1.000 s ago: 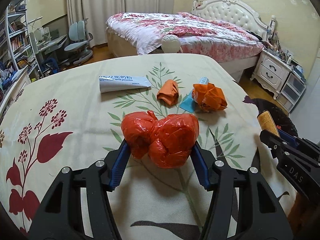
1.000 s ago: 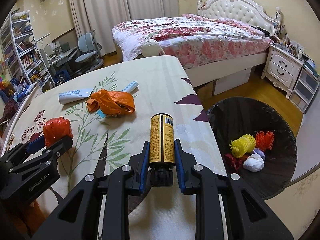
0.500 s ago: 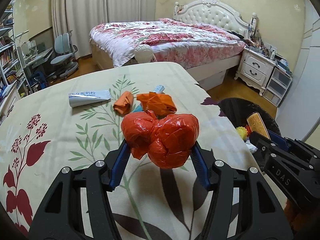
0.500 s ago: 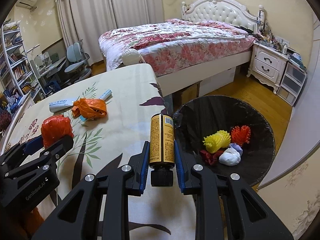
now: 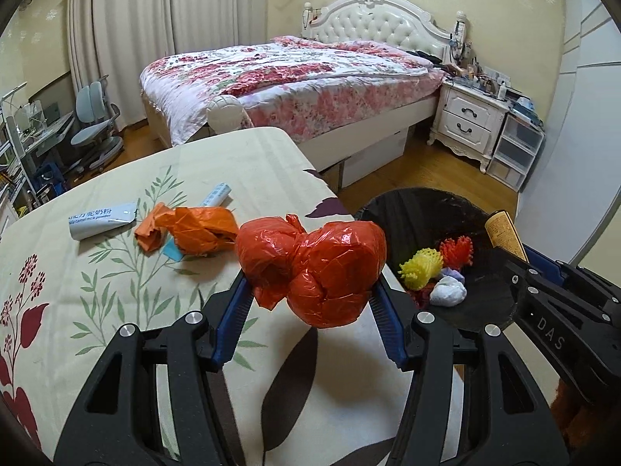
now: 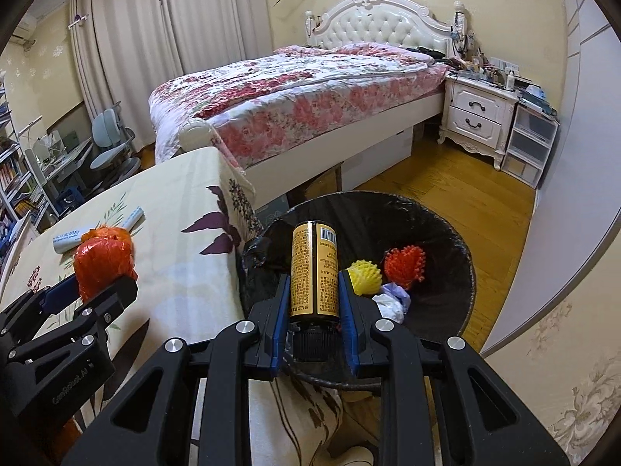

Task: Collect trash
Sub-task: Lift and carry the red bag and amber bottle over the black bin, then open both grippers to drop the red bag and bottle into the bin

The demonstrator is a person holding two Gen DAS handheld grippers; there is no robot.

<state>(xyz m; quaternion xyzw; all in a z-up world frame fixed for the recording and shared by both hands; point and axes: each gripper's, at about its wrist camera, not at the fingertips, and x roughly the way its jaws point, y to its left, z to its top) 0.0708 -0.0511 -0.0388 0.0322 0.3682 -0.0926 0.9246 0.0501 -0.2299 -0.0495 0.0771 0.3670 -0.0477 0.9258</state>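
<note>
My left gripper (image 5: 310,291) is shut on a crumpled red plastic bag (image 5: 314,268), held above the right edge of the flowered table (image 5: 97,310). My right gripper (image 6: 313,291) is shut on a yellow bottle (image 6: 314,272) with a black cap, held over the near rim of the black bin (image 6: 438,233). The bin (image 5: 419,225) holds yellow, red and white scraps. The red bag (image 6: 103,262) and left gripper show at the left of the right wrist view. On the table lie an orange bag (image 5: 198,229), a white tube (image 5: 103,219) and a small blue-white packet (image 5: 215,194).
A bed (image 5: 295,81) with a floral cover stands behind the table. A white nightstand (image 5: 469,124) and plastic drawers (image 5: 516,151) are at the right wall. Wooden floor (image 6: 465,186) surrounds the bin. A desk and chair (image 5: 93,124) sit at the far left.
Both grippers have swung right, away from the table's middle toward the bin, still holding the red bag and the bottle. The bottle now hangs over the bin's rim.
</note>
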